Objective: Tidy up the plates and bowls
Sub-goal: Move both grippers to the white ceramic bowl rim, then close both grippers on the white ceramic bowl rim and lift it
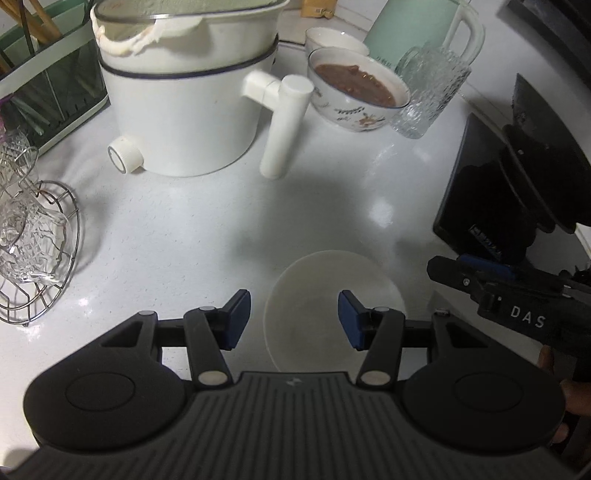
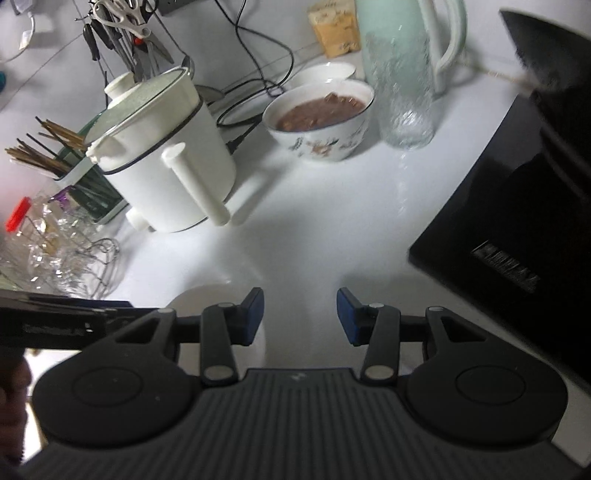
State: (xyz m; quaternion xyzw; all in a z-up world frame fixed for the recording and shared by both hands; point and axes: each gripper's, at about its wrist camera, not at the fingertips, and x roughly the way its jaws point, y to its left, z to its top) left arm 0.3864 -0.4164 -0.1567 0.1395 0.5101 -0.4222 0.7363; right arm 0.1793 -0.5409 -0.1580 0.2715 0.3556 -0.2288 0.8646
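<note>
A plain white bowl sits on the white counter just ahead of my left gripper, which is open and empty, its jaws wide apart above the bowl's near side. The bowl also shows in the right wrist view, partly hidden behind the left finger. My right gripper is open and empty over bare counter; it also shows in the left wrist view. A floral bowl of brown food stands at the back, with an empty white bowl behind it.
A white electric pot with a long handle stands at the back left. A textured glass and mint kettle are at the back right. A black appliance is on the right. A wire rack with glasses and a chopstick holder are on the left.
</note>
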